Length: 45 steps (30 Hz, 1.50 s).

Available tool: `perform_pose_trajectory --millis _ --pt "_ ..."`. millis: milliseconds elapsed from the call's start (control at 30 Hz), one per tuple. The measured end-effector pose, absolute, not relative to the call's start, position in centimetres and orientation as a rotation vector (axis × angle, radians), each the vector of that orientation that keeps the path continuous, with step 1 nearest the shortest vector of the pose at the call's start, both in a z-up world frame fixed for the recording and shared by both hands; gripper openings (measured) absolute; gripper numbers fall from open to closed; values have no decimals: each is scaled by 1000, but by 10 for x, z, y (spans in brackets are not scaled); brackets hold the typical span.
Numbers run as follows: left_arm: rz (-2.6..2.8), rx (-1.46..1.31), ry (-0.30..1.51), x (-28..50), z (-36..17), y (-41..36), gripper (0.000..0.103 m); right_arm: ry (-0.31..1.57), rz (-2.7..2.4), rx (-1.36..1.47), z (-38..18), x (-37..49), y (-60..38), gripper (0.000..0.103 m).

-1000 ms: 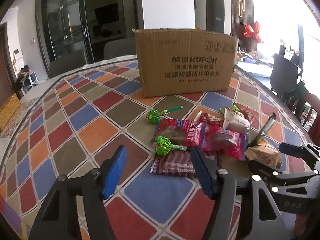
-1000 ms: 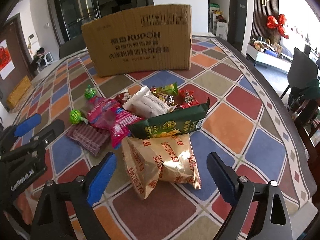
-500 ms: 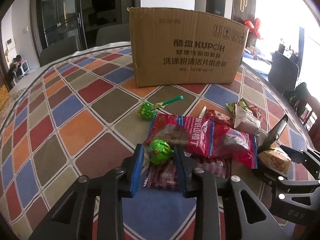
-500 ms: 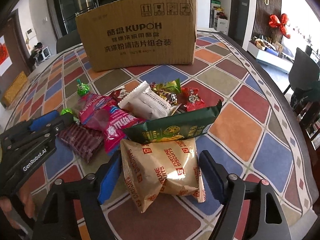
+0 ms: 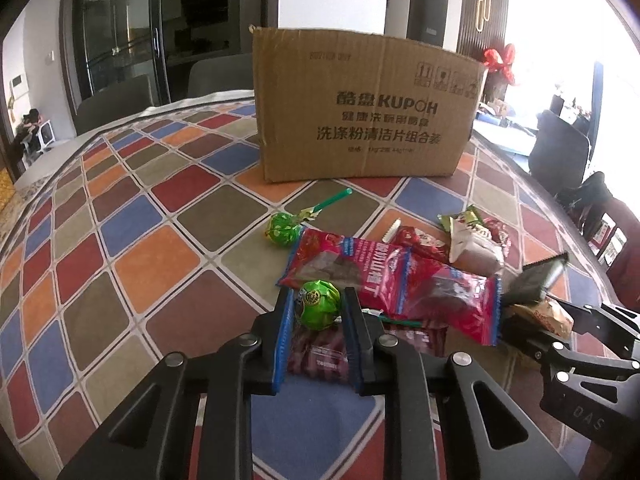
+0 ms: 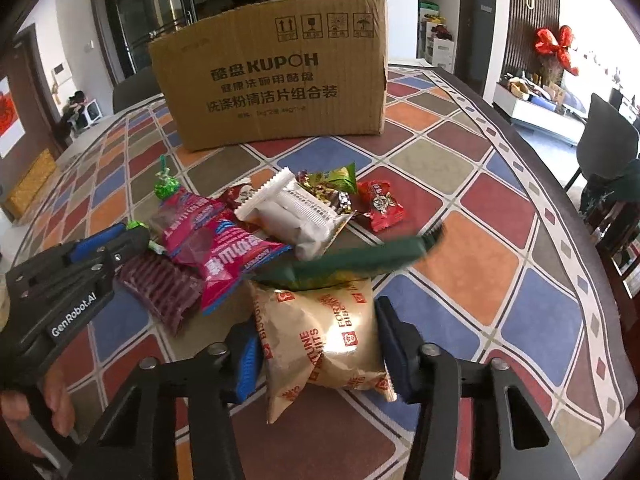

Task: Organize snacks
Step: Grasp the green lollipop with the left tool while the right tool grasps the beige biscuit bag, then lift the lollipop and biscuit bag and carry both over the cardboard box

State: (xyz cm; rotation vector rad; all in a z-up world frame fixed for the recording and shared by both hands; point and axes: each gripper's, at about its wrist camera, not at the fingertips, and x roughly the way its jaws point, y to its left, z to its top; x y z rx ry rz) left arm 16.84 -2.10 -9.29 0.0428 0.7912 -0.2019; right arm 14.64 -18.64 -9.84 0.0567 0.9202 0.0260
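Left gripper: your left gripper (image 5: 316, 312) has its blue pads closing on the green lollipop (image 5: 317, 310); both pads sit against the wrapped head, its stick trailing to the right.
Right gripper: your right gripper (image 6: 318, 340) is closing around the gold biscuit bag (image 6: 324, 336); both pads touch the bag's sides.
Under your left tool: a dark red ridged packet (image 5: 320, 354) lies flat beneath the lollipop.
Just ahead of your right tool: a dark green packet (image 6: 352, 260) lies across the biscuit bag's far edge, blurred.
Ahead of your left tool: red snack packs (image 5: 392, 280) lie overlapped, and a second green lollipop (image 5: 285, 231) rests beyond them to the left.
Further ahead of your right tool: a white wrapped bar (image 6: 296, 212) and small red and green sweets (image 6: 380, 204).
Farthest: the cardboard box (image 5: 364, 116) stands upright on the checked tablecloth (image 5: 120, 216), well beyond both tools.
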Motion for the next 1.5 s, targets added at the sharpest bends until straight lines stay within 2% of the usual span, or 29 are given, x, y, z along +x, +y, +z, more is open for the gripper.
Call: perform_pose_trajectory --millis 500,800,1067,1500 --pt "-208 45 721 113 -50 -26 24 782 95 64 -51 107 -182 51" --pt "-198 39 667 106 -15 -27 24 722 142 72 -19 111 -181 51" --pt "-200 34 615 121 14 -25 24 660 167 75 11 125 -178 51" --pt "-224 28 602 192 44 -24 24 598 170 42 42 179 -175 51"
